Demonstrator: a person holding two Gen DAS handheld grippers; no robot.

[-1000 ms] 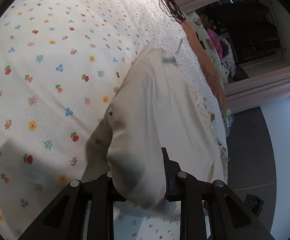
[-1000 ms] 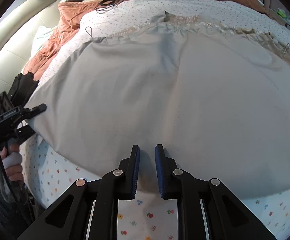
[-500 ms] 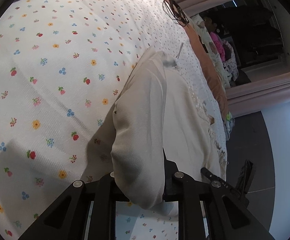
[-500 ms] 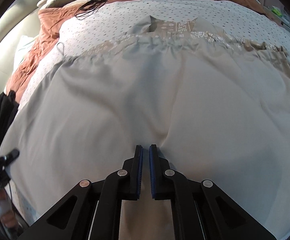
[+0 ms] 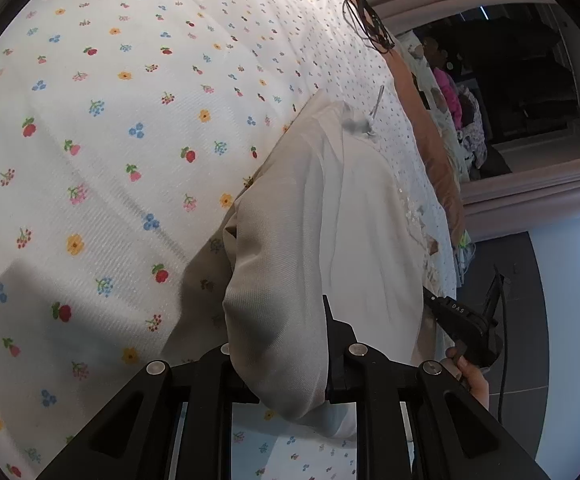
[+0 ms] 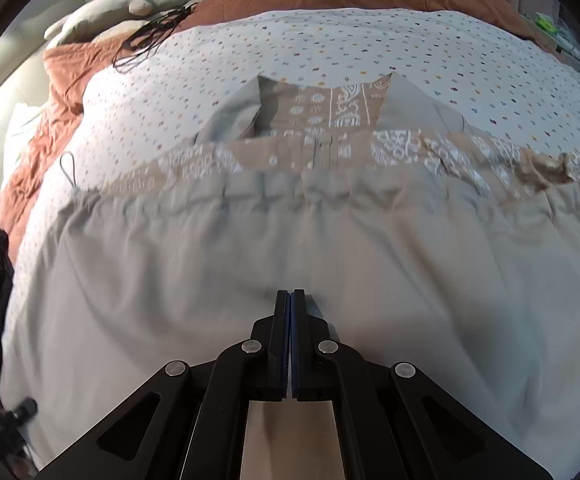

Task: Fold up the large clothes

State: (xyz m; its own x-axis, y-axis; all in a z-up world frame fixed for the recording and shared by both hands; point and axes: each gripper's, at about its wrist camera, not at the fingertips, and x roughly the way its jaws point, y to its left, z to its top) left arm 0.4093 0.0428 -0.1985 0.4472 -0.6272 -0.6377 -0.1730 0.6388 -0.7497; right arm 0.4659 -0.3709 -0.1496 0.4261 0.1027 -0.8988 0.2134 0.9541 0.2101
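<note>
Lying flat, beige garment point(image 6: 218, 280), prob. creased, patterned waistband point(image 6: 409, 148)

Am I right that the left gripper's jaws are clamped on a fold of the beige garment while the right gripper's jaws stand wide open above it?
Not quite. The left gripper is clamped on a fold of the beige garment, but the right gripper is not wide open: its jaws are shut tight together over the cloth, as the right wrist view shows.

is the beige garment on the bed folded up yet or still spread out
Mostly spread out: the beige garment lies wide over the floral sheet; only the edge pinched in the left gripper is lifted.
</note>
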